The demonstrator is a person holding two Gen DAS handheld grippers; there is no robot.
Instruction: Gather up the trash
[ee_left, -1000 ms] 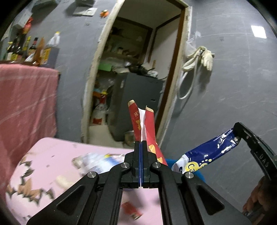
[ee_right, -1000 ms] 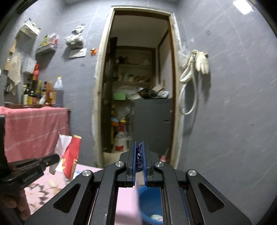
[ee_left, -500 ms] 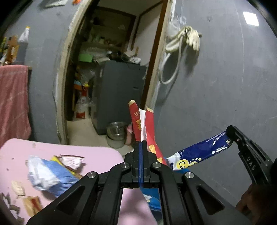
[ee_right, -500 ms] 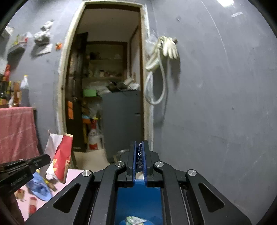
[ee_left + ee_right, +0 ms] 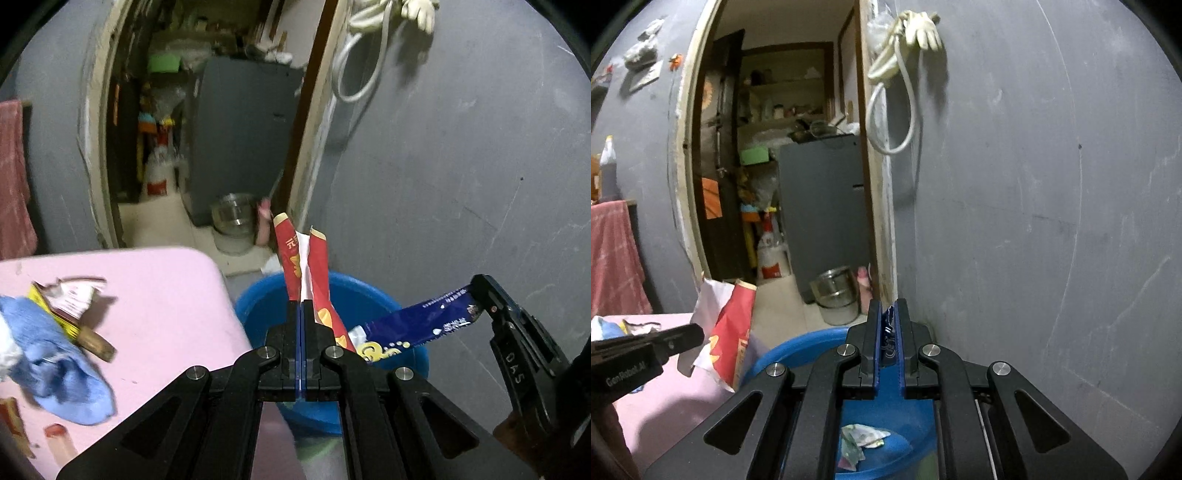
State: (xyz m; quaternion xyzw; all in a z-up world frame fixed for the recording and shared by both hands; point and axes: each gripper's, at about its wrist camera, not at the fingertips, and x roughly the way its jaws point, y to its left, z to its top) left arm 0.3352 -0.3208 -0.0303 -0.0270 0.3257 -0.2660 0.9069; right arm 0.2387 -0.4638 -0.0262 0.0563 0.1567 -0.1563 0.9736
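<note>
My left gripper (image 5: 300,306) is shut on a red snack wrapper (image 5: 303,266) and holds it above the blue bucket (image 5: 258,314). My right gripper (image 5: 888,314) is shut on a dark blue wrapper (image 5: 887,332), also above the bucket (image 5: 790,350). In the left wrist view the blue wrapper (image 5: 413,325) hangs from the right gripper (image 5: 480,295) over the bucket's right side. In the right wrist view the red wrapper (image 5: 733,332) hangs from the left gripper (image 5: 690,336). Crumpled trash (image 5: 860,443) lies in the bucket.
A pink table (image 5: 147,302) stands left of the bucket, with a blue cloth (image 5: 55,369), a torn yellow packet (image 5: 62,299) and small scraps (image 5: 59,446). A grey wall (image 5: 443,166) is behind. A doorway (image 5: 783,166) shows a steel pot (image 5: 836,295) on the floor.
Both grippers have moved right and tipped down with their wrappers, from above the table to above the bucket. The bucket's inside has come into view.
</note>
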